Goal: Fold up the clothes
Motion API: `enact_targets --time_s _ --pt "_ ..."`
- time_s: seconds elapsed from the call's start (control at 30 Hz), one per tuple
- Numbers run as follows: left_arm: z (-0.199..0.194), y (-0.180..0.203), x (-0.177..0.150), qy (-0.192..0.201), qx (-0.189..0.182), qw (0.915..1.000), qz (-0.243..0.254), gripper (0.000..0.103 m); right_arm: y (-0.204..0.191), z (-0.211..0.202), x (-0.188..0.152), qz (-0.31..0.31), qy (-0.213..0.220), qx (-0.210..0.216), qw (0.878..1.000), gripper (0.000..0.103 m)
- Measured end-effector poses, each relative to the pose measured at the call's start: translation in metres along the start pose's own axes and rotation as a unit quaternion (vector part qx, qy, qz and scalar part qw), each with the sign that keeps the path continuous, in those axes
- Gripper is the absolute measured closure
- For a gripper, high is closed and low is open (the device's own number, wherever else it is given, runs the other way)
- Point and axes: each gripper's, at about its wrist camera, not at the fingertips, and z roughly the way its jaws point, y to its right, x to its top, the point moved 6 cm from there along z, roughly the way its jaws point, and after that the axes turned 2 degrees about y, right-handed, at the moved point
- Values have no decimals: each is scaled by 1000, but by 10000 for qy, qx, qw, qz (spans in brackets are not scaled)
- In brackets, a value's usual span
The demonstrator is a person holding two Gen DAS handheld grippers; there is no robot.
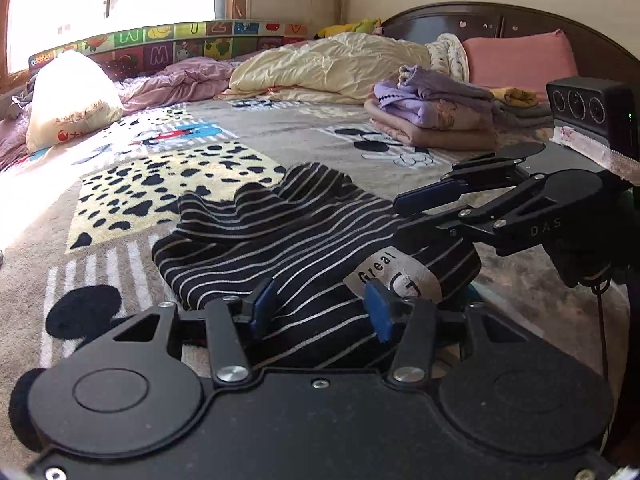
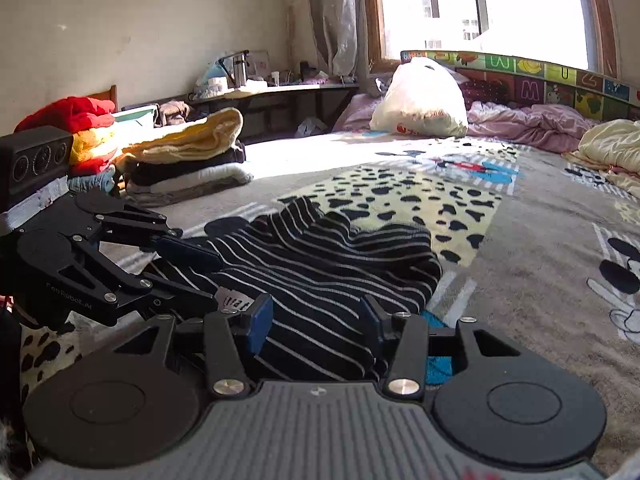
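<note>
- The left tool [image 1: 320, 314] was spread wide around the striped garment [image 1: 288, 236].
- The right tool [image 2: 316, 320] was likewise spread wide over it on the bed [image 2: 540, 248].

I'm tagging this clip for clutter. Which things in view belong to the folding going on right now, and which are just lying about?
In the job:
striped garment
left gripper, open around its near edge
right gripper, open around its edge

Lying about:
folded purple pile
cream quilt
pink pillow
white bag
yellow-topped stack
red clothes
</note>
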Motion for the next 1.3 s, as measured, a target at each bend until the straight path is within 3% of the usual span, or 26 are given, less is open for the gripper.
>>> enact_targets --time_s 0.13,0.23,0.33,0.4,0.43,0.5,0.6,0.87,0.97,1.03,1.1,1.17,1.3 --pt "6 -3 -3 -16 66 9999 -76 49 2 6 -5 134 -187 1 9997 55" --pt "0 0 -3 63 102 9998 -138 49 -1 -8 -3 320 46 -91 9994 54" --pt "-21 -12 6 357 61 9954 -887 50 9 -25 2 1097 363 -90 9933 50" --pt "-39 -30 11 729 151 9840 -1620 46 25 -31 -1 1874 523 -65 9809 26" --pt "-45 -38 11 845 197 9775 -1923 44 33 -34 -2 2258 602 -52 9723 23" --pt "-44 -55 5 881 216 9624 -2560 39 47 -29 -8 2815 622 -33 9575 23" --pt "-31 -69 -6 655 106 9417 -3297 39 55 -3 -17 3371 403 220 9403 23" --pt "-1 -65 -16 257 -193 9183 -3945 39 49 33 -12 3111 152 343 9496 22" --pt "7 -62 -13 231 -155 9178 -3962 41 44 38 -9 2965 99 383 9542 27" --pt "9 -60 -15 217 -192 9149 -4026 55 43 39 -10 2997 99 446 9529 36" --pt "10 -58 -17 217 -245 9107 -4118 67 42 38 -11 3115 110 550 9486 51" --pt "8 -56 -19 257 -285 9053 -4230 71 38 38 -11 3188 90 685 9453 62" --pt "-16 -55 -14 580 -328 8957 -4395 75 24 30 5 3211 365 936 9417 67"
